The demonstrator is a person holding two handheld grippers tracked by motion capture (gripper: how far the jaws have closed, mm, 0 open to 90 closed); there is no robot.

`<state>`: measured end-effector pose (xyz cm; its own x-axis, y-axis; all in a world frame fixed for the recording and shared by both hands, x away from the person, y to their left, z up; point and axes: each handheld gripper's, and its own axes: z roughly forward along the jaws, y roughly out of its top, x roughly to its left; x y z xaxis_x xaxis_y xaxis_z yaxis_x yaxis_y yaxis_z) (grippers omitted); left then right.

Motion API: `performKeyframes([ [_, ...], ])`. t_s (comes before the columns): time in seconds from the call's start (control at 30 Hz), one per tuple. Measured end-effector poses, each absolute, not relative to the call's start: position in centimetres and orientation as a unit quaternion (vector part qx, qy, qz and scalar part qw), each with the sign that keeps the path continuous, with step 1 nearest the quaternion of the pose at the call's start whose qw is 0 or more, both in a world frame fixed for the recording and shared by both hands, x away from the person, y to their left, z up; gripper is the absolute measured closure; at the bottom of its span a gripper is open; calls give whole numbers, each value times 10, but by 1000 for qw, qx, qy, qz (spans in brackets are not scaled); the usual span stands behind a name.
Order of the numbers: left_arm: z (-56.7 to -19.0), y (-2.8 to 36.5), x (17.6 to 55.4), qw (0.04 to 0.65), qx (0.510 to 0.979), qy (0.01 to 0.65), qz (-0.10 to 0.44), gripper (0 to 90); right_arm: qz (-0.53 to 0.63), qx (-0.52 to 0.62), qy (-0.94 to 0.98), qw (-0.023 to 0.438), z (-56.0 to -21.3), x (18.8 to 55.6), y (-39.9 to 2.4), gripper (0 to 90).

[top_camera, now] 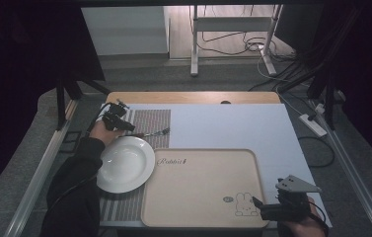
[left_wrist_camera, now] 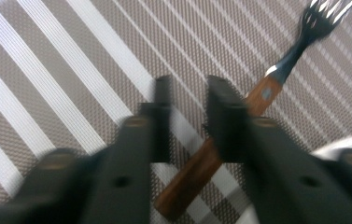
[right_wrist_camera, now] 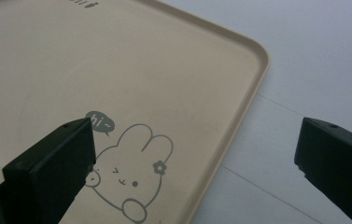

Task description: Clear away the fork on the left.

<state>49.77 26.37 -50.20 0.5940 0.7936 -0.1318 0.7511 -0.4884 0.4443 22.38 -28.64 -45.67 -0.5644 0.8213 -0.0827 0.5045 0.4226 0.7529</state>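
My right gripper (top_camera: 265,210) waits at the near right corner, jaws wide with nothing between them, over the tray (right_wrist_camera: 239,116) rim by the rabbit print. Farther off on the left, my left gripper (left_wrist_camera: 185,112) hangs over the striped mat (left_wrist_camera: 71,93) just past the plate (top_camera: 124,163), jaws part open. The fork (left_wrist_camera: 211,158) lies flat on the mat, wooden handle slanting under the right-hand jaw, tines pointing away; no pad presses on it, so I hold nothing. To do this well, I'd shift sideways until the handle sits centred in the gap, drop low, square the jaws across the wood, then close mid-handle and lift level.
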Motion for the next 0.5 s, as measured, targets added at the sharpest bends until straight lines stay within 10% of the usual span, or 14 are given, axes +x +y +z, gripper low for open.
performKeyframes([
  [0.07, -500, 258, 499, 237, 868, 436, 41, 347, 350, 407, 812, 227, -457, 224, -286, 0],
  [0.27, -507, 237, 504, 219, 881, 419, 34, 96, 351, 406, 813, 227, -457, 223, -286, 0],
  [0.5, -517, 221, 504, 175, 909, 375, 46, 253, 351, 406, 813, 227, -457, 223, -287, 0],
])
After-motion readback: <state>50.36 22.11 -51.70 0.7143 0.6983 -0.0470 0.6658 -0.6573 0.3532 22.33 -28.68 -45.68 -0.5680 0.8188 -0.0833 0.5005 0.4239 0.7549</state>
